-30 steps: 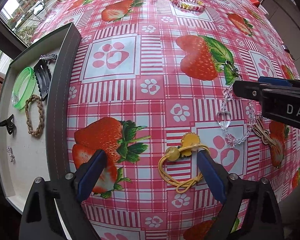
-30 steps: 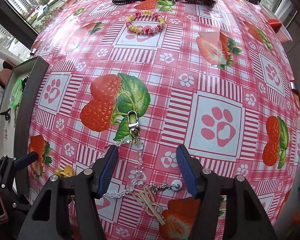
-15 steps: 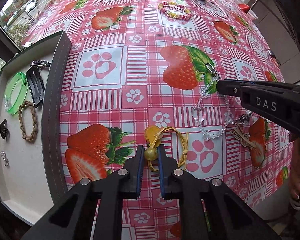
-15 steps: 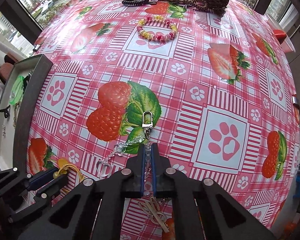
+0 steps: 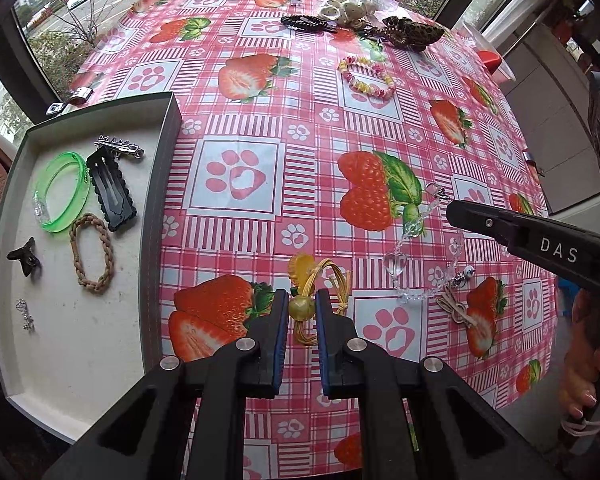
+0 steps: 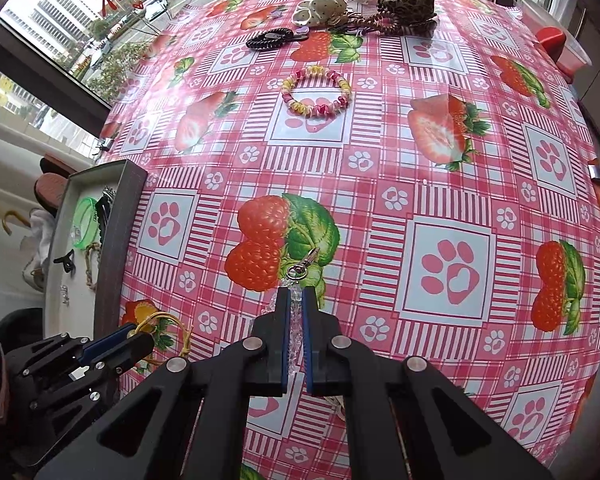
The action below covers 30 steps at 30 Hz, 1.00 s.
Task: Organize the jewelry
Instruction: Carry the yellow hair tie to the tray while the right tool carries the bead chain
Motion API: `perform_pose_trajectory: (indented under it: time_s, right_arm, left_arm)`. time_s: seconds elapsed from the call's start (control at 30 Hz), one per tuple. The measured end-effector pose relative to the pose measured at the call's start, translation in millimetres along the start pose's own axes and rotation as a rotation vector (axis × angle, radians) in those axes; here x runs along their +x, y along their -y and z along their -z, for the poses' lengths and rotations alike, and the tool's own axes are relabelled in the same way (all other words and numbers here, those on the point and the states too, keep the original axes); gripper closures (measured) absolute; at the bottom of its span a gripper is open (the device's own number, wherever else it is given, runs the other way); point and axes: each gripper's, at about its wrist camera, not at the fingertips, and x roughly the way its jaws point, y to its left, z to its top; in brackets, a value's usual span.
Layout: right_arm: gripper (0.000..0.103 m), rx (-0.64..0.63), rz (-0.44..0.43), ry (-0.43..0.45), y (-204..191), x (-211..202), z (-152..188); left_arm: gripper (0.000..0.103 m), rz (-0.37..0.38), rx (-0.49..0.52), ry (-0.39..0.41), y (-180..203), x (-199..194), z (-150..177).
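Between the blue pads of the left gripper (image 5: 302,307): a yellow bead, clamped tight, with the rest of the yellow hair tie (image 5: 320,292) trailing ahead of the tips over the strawberry tablecloth (image 5: 240,128). Closed too, the right gripper (image 6: 295,302), on a strand of the clear bead chain (image 5: 420,268); clasp (image 6: 302,266) poking out just past its tips, heart charm and small bow hanging toward the left gripper's side. Hard to say from either view whether chain and tie have fully left the cloth; seemingly only partly lifted.

To the left of the left gripper, the grey tray (image 5: 162,208) with its share already in: green bangle (image 5: 62,192), black hair clip (image 5: 110,190), silver clip (image 5: 118,146) beyond it, braided brown band (image 5: 92,254), small dark claw clip (image 5: 24,260), tiny silver charm (image 5: 26,314) nearest the camera. Plenty of bare floor left in there.

Still out on the cloth, well ahead of both grippers: a pastel bead bracelet (image 6: 316,94), and farther off a black coiled tie (image 6: 270,38), a cream dotted bow (image 6: 320,10), a leopard-print piece (image 6: 406,6) with a braided cord beside it.

By the look of it, about halfway: six pieces stowed, two in the jaws awaiting the trip leftward to the tray, then the far cluster to fetch. Likely trouble with the chain, long and loose, apt to snag on the tray wall or drag the bow along.
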Motion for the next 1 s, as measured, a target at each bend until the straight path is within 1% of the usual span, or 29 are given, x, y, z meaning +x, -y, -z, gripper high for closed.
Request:
perform_pose_trajectory:
  time_s: [0.07,0.27,0.53,0.77,1.0]
  right_arm:
    - [0.097,0.001,-0.005,0.004,3,-10,5]
    - [0.097,-0.004,-0.012,0.017,-8,-26,0]
    - [0.097,-0.050,-0.031,0.039,-39,-48,-12]
    - [0.097,-0.131,-0.083,0.048,-89,-59,-19]
    - [0.097,-0.244,-0.161,0.018,-157,-49,-16]
  left_arm:
    - [0.084,0.001,-0.008,0.009,-3,-4,-2]
    - [0.084,-0.002,-0.037,0.048,-17,-26,-6]
    - [0.084,-0.017,-0.095,0.108,-47,-60,-9]
    - [0.084,-0.053,-0.162,0.138,-84,-82,3]
    - [0.084,-0.087,-0.247,0.136,-128,-90,24]
